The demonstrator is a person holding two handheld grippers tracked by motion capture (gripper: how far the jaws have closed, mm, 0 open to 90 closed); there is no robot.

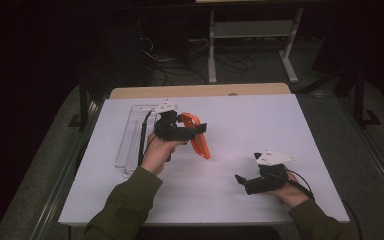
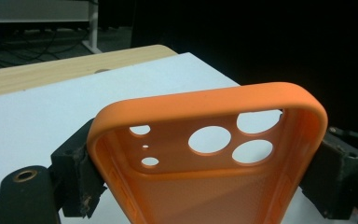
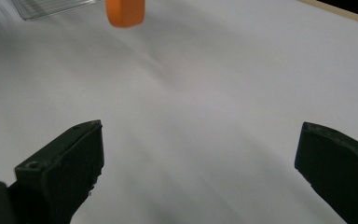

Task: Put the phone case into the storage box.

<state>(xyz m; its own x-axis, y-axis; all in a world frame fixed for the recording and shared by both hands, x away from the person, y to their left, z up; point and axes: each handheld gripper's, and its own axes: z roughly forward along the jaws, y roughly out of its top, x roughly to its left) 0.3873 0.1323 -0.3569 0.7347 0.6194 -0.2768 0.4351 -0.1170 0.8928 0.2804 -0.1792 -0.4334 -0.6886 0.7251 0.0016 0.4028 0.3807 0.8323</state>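
Observation:
An orange phone case (image 1: 196,134) with round camera holes hangs above the white table, held by its two long sides. My left gripper (image 1: 200,129) is shut on it; in the left gripper view the case (image 2: 205,154) spans the gap between both black pads (image 2: 81,179). My right gripper (image 1: 241,182) rests low near the table's front right, jaws wide apart with nothing between them. In the right gripper view its gripper (image 3: 200,158) faces bare white table, and the case's lower end (image 3: 125,12) shows at the top.
A clear plastic tray (image 1: 130,135) lies on the left part of the white table top (image 1: 260,130). A wooden edge (image 1: 200,90) runs along the far side. Beyond it stand a white table frame (image 1: 250,45) and cables on the floor.

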